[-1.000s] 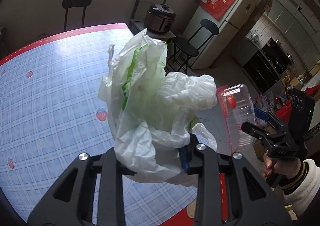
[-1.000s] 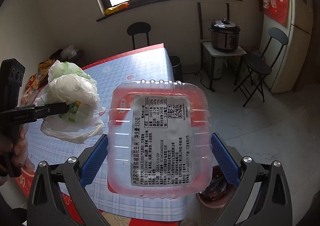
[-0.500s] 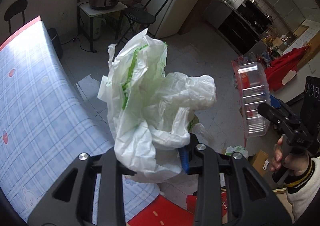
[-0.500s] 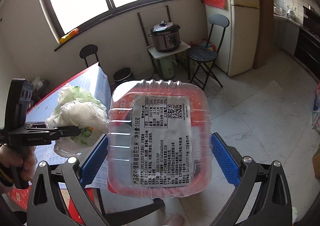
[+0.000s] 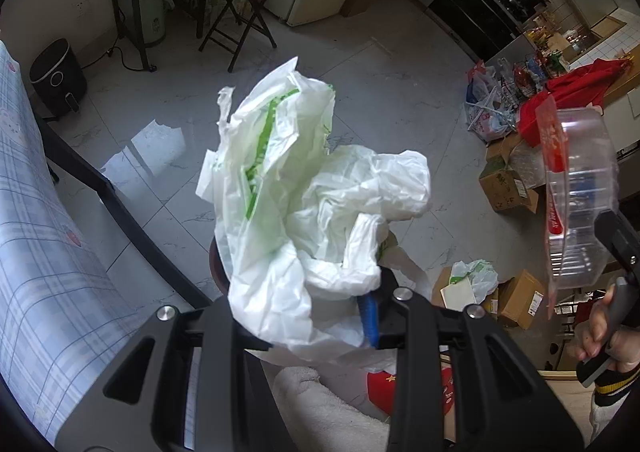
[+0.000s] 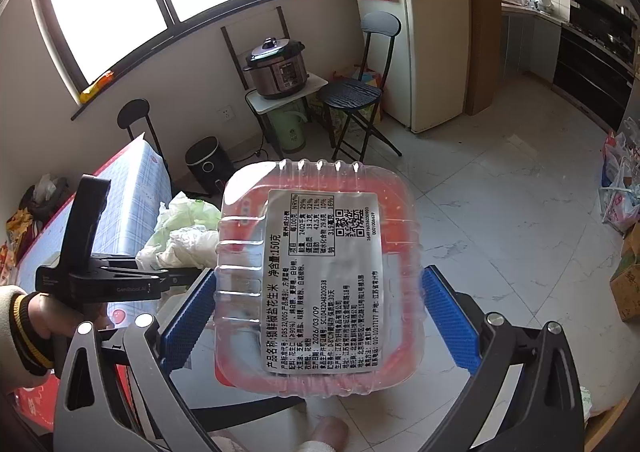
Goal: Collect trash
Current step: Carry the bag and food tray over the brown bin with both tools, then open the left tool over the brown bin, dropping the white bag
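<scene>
The left hand-held gripper (image 5: 304, 308) is clamped on a crumpled white-and-green plastic bag (image 5: 304, 207), which hides its fingertips and the dark bin rim (image 5: 214, 256) below. The right hand-held gripper (image 6: 318, 316) grips a clear plastic food box (image 6: 320, 272); only the right view shows its printed label (image 6: 324, 280).

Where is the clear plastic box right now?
The box fills the centre of the right wrist view, clamped in the right gripper above the floor; in the left wrist view it is at the far right, beside the bag.

A clear plastic clamshell box with a white printed label (image 6: 320, 276) is clamped at frame centre between the right gripper's (image 6: 318, 316) blue-padded fingers (image 6: 448, 316).
</scene>
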`<control>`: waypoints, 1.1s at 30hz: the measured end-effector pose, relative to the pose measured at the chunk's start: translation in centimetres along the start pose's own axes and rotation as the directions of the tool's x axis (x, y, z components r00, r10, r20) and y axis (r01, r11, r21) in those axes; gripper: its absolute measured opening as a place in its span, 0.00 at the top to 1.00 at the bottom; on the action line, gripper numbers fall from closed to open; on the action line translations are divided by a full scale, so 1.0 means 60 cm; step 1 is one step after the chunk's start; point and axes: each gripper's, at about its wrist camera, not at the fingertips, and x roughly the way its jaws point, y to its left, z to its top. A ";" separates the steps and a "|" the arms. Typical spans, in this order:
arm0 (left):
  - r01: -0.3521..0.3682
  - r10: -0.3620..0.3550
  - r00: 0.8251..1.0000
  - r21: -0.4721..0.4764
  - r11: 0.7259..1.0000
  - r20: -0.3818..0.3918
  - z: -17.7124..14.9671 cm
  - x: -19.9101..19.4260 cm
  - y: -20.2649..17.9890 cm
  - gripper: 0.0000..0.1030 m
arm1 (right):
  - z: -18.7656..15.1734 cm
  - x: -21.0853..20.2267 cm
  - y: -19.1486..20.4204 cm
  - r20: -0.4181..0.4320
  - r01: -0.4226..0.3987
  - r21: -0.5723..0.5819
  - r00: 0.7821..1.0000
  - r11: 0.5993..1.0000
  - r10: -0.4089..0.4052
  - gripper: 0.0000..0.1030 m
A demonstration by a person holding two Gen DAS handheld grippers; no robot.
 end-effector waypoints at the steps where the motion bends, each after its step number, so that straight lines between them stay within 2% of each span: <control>1: -0.003 0.003 1.000 -0.002 1.000 -0.010 0.002 0.012 0.001 0.67 | -0.001 0.001 -0.006 -0.003 0.004 0.003 1.000 1.000 -0.004 0.06; 10: -0.013 0.014 0.998 0.023 1.000 -0.059 0.032 0.080 -0.005 0.65 | -0.008 -0.004 -0.029 -0.013 0.029 0.033 1.000 0.999 -0.029 0.06; 15: -0.035 0.037 0.997 0.018 0.999 -0.073 0.031 0.092 -0.004 0.58 | -0.014 0.001 -0.032 -0.023 0.034 0.056 0.999 0.998 -0.033 0.06; 19: -0.033 0.033 0.997 0.012 0.999 -0.071 0.028 0.091 -0.006 0.50 | -0.008 0.008 -0.024 -0.029 0.032 0.056 0.999 0.998 -0.030 0.06; 33: -0.020 0.020 1.000 0.004 1.000 -0.016 0.027 0.042 0.004 0.46 | -0.004 0.022 -0.020 -0.038 0.009 0.048 0.999 0.999 -0.007 0.06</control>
